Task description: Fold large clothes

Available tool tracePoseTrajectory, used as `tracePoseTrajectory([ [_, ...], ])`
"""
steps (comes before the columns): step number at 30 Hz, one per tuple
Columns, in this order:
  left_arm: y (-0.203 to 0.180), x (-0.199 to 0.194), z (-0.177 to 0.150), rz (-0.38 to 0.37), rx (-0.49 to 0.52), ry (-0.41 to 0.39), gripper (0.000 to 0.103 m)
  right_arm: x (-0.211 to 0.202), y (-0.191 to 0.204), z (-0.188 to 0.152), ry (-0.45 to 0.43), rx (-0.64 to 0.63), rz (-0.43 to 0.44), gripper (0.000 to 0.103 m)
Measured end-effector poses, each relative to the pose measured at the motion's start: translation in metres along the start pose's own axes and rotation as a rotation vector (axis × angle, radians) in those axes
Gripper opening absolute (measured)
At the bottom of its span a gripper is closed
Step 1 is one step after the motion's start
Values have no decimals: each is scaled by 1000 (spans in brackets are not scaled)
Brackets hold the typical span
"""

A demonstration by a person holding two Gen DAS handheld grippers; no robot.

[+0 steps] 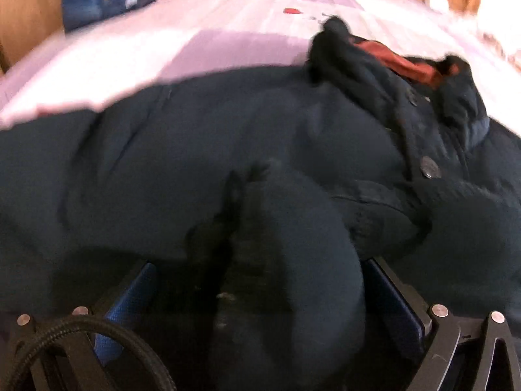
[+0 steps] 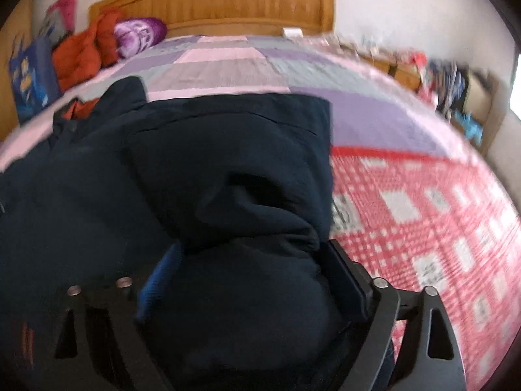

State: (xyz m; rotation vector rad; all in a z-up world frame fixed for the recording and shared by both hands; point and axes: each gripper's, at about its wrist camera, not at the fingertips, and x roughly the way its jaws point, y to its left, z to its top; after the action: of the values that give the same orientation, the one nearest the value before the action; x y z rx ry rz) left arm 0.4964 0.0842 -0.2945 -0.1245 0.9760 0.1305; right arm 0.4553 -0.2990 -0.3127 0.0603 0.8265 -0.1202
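Bunching between the left gripper's [image 1: 260, 280] jaws, a thick fold of the dark navy padded jacket [image 1: 195, 150] is clamped; it sprawls across the bed's lilac patchwork quilt [image 1: 228, 26]. Right wrist view: the right gripper [image 2: 254, 260] likewise clamps jacket [image 2: 228, 150] fabric, beside a red checked blanket [image 2: 423, 211].

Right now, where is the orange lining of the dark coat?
In the left wrist view the orange lining shows at the dark coat's collar, upper right, against the purple bedspread. In the right wrist view it peeks out far left.
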Motion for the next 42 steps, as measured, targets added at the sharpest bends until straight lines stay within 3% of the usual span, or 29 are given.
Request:
tracePoseTrajectory([
  [3,-9,-5,-10,58,78,-56,103,6,-13,2,24,33,36,95],
  [10,-7,-6,-21,54,75,-82,103,-11,-34,6,3,37,-15,95],
  [13,-10,-3,-17,58,75,-91,103,-51,-8,15,-130,-84,-113,90],
  [16,-13,-1,-17,64,80,-96,103,-68,24,34,-207,-136,-20,90],
  [18,-13,-2,-17,65,81,-96,103,-52,55,50,-156,-207,45,90],
  [20,-13,-2,-17,67,81,-95,103,-27,65,58,-90,-238,32,89],
  [22,-13,-3,-17,63,82,-97,103,8,39,62,6,-196,-86,87],
  [25,-13,-2,-18,54,85,-101,103,31,-27,62,94,10,-57,95],
  [28,-13,-2,-19,54,84,-101,103,38,-52,56,135,59,-6,96],
  [30,-13,-2,-19,55,84,-101,103,30,-45,56,113,48,-55,96],
  [32,-13,-1,-19,59,85,-100,103,6,-19,55,23,-2,-162,92],
  [33,-13,-1,-19,60,86,-100,103,-11,-1,51,-36,-41,-171,91],
  [36,-15,-1,-19,72,95,-103,103,-44,51,41,-125,-138,-50,92],
  [39,-19,-2,-19,92,109,-107,103,-39,101,29,-47,-234,87,92],
  [42,-19,-3,-19,97,116,-105,103,-14,110,16,33,-288,25,91],
])
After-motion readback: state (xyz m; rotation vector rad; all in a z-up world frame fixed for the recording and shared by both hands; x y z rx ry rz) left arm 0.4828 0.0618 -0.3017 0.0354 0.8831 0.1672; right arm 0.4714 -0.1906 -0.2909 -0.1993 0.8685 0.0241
